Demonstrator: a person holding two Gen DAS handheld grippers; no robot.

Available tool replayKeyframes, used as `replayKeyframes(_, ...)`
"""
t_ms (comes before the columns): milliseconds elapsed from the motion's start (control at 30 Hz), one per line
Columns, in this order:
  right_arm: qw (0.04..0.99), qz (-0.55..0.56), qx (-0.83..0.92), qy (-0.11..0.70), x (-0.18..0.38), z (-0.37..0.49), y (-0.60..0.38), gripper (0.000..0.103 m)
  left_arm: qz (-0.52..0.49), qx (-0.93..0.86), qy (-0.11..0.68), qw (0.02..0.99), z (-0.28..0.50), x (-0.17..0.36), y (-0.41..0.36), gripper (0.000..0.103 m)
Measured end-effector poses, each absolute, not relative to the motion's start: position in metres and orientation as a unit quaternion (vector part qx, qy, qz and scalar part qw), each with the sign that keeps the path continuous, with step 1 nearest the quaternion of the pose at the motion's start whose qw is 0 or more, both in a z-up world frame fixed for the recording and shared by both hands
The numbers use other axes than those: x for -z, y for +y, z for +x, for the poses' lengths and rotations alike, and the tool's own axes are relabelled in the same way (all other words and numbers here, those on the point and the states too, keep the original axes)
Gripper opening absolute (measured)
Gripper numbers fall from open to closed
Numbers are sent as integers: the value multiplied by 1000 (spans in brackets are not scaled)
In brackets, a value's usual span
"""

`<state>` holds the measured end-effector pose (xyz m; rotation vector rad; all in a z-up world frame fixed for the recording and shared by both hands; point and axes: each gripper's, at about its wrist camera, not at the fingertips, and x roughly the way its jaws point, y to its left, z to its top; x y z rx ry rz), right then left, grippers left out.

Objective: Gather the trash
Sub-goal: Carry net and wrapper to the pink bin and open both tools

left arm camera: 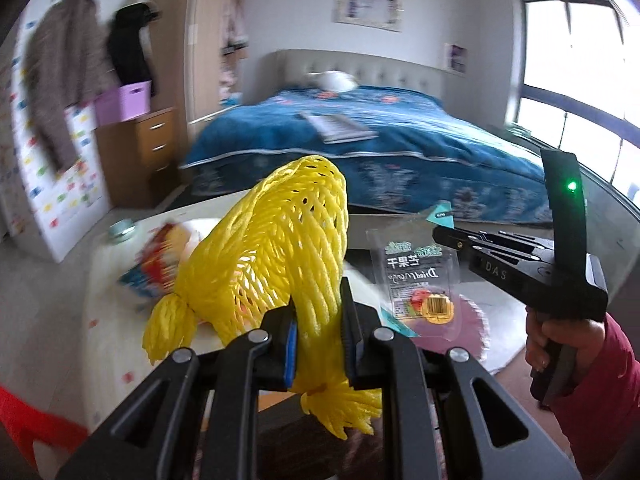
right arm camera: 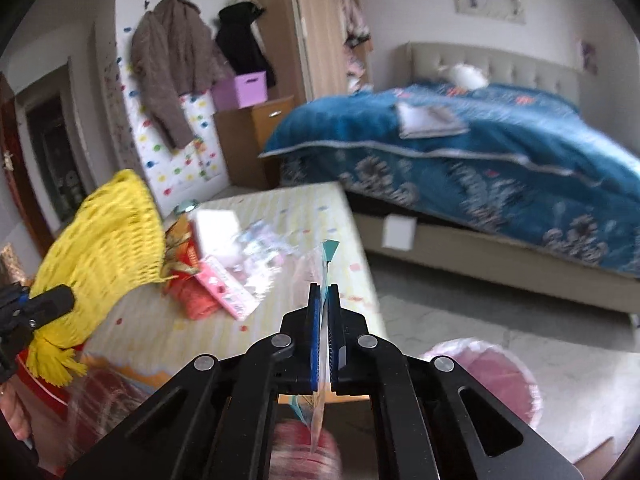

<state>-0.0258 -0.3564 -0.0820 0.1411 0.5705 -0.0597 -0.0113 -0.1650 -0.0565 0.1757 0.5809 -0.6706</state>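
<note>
My left gripper [left arm camera: 319, 312] is shut on a yellow foam fruit net [left arm camera: 276, 248], held up in the air above the table; the net also shows at the left of the right wrist view [right arm camera: 108, 248]. My right gripper [right arm camera: 325, 296] is shut on a clear dried-fruit snack wrapper [right arm camera: 325, 344], seen edge-on between the pads. In the left wrist view the right gripper [left arm camera: 440, 236] holds that wrapper [left arm camera: 416, 276] by its top edge, hanging above a pink-lined bin [left arm camera: 464, 324].
A low table [right arm camera: 304, 216] with a yellow striped cover holds a red and orange packet [right arm camera: 188, 276], a pink wrapper [right arm camera: 228, 284], a white box [right arm camera: 216, 224] and a small tin [right arm camera: 186, 206]. The pink bin [right arm camera: 500, 376] stands on the floor right of it. A blue-covered bed [right arm camera: 480, 152] lies beyond.
</note>
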Motion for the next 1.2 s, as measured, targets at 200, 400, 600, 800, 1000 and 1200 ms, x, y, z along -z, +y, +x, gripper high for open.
replayKeyframes(200, 952, 52, 131, 272, 84, -66, -406, 3, 125, 402, 266, 867, -21, 74, -252, 15)
replayKeyframes(400, 931, 79, 211, 286, 109, -85, -467, 3, 146, 453, 283, 833, -18, 113, -330, 15)
replayKeyframes(600, 917, 94, 244, 300, 131, -88, -504, 3, 157, 483, 312, 803, -15, 147, -376, 17)
replayKeyframes(800, 903, 116, 246, 334, 160, -79, -526, 3, 161, 489, 340, 787, -2, 166, -407, 18)
replayKeyframes(1000, 893, 127, 237, 362, 186, -60, -538, 6, 165, 484, 347, 786, 5, 173, -418, 56)
replayKeyframes(1200, 887, 134, 237, 372, 192, -56, -543, 37, 161, 475, 342, 795, 11, 166, -408, 68)
